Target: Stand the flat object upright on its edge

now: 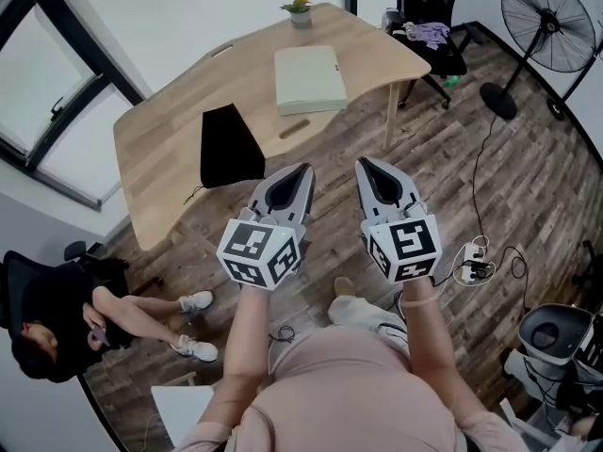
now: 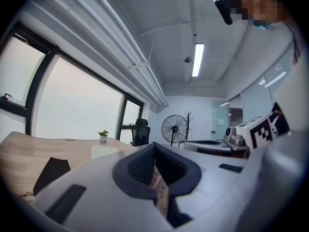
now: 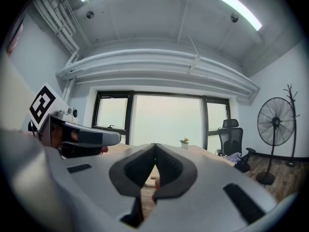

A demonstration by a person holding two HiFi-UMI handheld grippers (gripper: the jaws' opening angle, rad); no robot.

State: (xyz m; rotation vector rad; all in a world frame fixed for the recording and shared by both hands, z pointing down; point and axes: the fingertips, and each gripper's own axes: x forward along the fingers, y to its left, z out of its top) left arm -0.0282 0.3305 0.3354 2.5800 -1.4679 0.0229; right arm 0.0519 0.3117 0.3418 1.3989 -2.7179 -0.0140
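A pale green flat box [image 1: 309,79] lies flat on the wooden table [image 1: 188,111], toward its far right part; it also shows as a pale slab [image 2: 104,151] in the left gripper view. My left gripper [image 1: 307,169] and right gripper [image 1: 364,163] are held side by side over the floor, short of the table's near edge, both pointing at the table. Both are shut with nothing between the jaws. From the left gripper view the tips [image 2: 154,144] meet, and the right gripper's tips [image 3: 155,145] meet too.
A black cloth [image 1: 229,146] lies on the table's near left part. A small potted plant [image 1: 300,9] stands at the far edge. A seated person [image 1: 57,318] is at the left, an office chair [image 1: 429,17] and a standing fan [image 1: 546,26] at the right. Cables and a power strip [image 1: 471,257] lie on the floor.
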